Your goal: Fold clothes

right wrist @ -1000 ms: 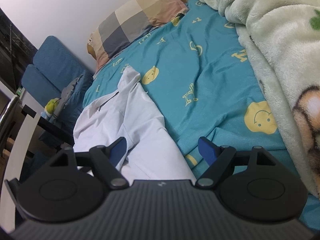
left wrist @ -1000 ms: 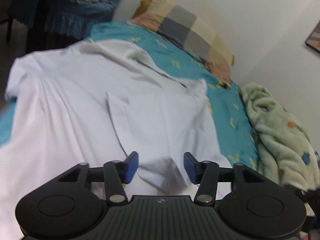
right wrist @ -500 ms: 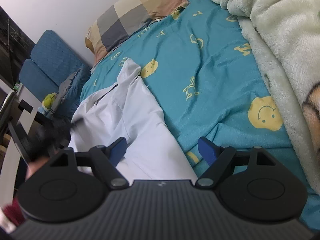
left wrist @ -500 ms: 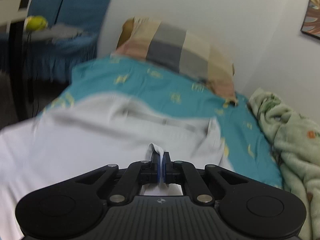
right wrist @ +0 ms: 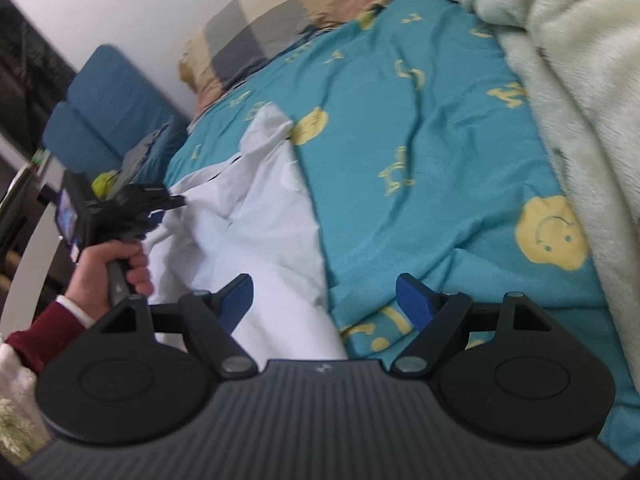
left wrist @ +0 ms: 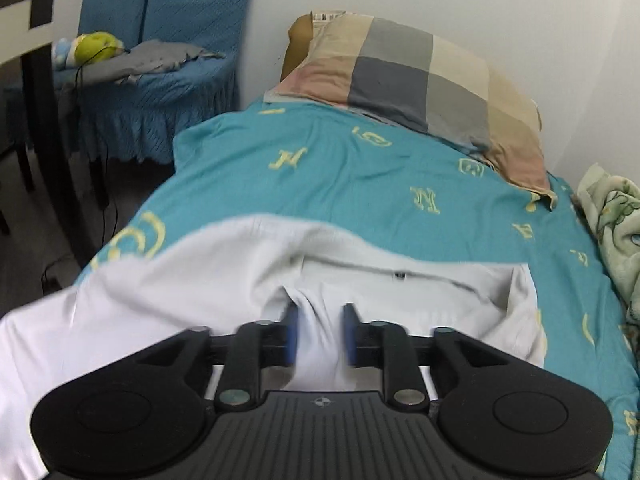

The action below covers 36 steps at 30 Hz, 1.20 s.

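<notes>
White shirt [left wrist: 224,280] between left hand-held gripper [left wrist: 319,334] fingers.

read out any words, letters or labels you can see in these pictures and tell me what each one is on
"N": yellow letter printed on the teal bedsheet, seen from the left wrist.
"N": a second yellow letter on the same sheet, nearer the checked pillow.
White tag at the pillow's top edge: print too blurred to read.
Small dark label inside the white shirt's collar: too small to read.
</notes>
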{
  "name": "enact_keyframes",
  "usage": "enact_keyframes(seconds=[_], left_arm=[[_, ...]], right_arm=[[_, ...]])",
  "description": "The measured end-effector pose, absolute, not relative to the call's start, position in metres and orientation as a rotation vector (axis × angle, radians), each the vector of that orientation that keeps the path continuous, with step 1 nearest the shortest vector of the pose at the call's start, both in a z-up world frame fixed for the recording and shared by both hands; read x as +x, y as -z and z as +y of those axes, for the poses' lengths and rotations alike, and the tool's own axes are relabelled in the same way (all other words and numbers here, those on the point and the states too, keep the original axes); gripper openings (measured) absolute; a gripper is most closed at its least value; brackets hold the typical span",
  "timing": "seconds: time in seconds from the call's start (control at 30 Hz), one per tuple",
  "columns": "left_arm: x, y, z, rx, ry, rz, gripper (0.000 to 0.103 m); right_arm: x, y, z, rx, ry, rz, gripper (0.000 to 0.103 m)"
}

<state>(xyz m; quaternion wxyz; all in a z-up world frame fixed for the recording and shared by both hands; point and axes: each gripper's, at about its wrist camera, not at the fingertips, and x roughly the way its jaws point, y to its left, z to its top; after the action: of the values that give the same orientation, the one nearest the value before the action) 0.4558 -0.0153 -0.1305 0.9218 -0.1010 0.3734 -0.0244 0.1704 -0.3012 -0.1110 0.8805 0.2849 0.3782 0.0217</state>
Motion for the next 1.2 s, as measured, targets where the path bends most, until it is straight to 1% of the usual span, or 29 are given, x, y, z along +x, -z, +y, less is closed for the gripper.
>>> enact_keyframes(seconds=[0.03,0.13,0.17,0.37,0.53,0.67,0.83,0.9,1.0,1.07,1.2], left_arm=[[0.447,0.129,-0.014,-0.208,0.066,0.768,0.039],[0.415,0.116,-0.016,-0.159,0.118,0.769,0.042],[0.399,0.108,-0.018,-0.133,0.141,0.762,0.044],[0.289,0.051,-0.029,-0.036,0.22,0.695,0.05],[0.199,0.019,-0.029,-0.077,0.221,0.653,0.051],[0.133,0.008,-0.026,-0.118,0.254,0.649,0.052],[0.063,0.008,-0.025,-0.136,0.253,0.648,0.052],[0.039,0.01,-0.026,-0.138,0.258,0.644,0.052],[0.012,0.021,-0.03,-0.175,0.282,0.665,0.052],[-0.003,0.033,-0.04,-0.163,0.306,0.685,0.052],[-0.019,0.061,-0.064,-0.166,0.373,0.759,0.052]], right_arm=[[0.171,0.109,-0.298,0.575,-0.056,0.785,0.08],[0.169,0.102,-0.285,0.515,-0.083,0.764,0.08],[0.168,0.099,-0.28,0.494,-0.097,0.757,0.08],[0.146,0.072,-0.267,0.398,-0.127,0.674,0.08],[0.108,0.043,-0.273,0.39,-0.137,0.619,0.08],[0.063,0.021,-0.271,0.366,-0.164,0.569,0.08],[0.02,0.007,-0.275,0.33,-0.147,0.488,0.08],[0.01,0.013,-0.279,0.322,-0.143,0.494,0.08],[-0.001,0.016,-0.291,0.347,-0.153,0.489,0.08],[-0.008,0.014,-0.304,0.414,-0.176,0.463,0.08],[-0.015,0.014,-0.326,0.496,-0.182,0.442,0.08]])
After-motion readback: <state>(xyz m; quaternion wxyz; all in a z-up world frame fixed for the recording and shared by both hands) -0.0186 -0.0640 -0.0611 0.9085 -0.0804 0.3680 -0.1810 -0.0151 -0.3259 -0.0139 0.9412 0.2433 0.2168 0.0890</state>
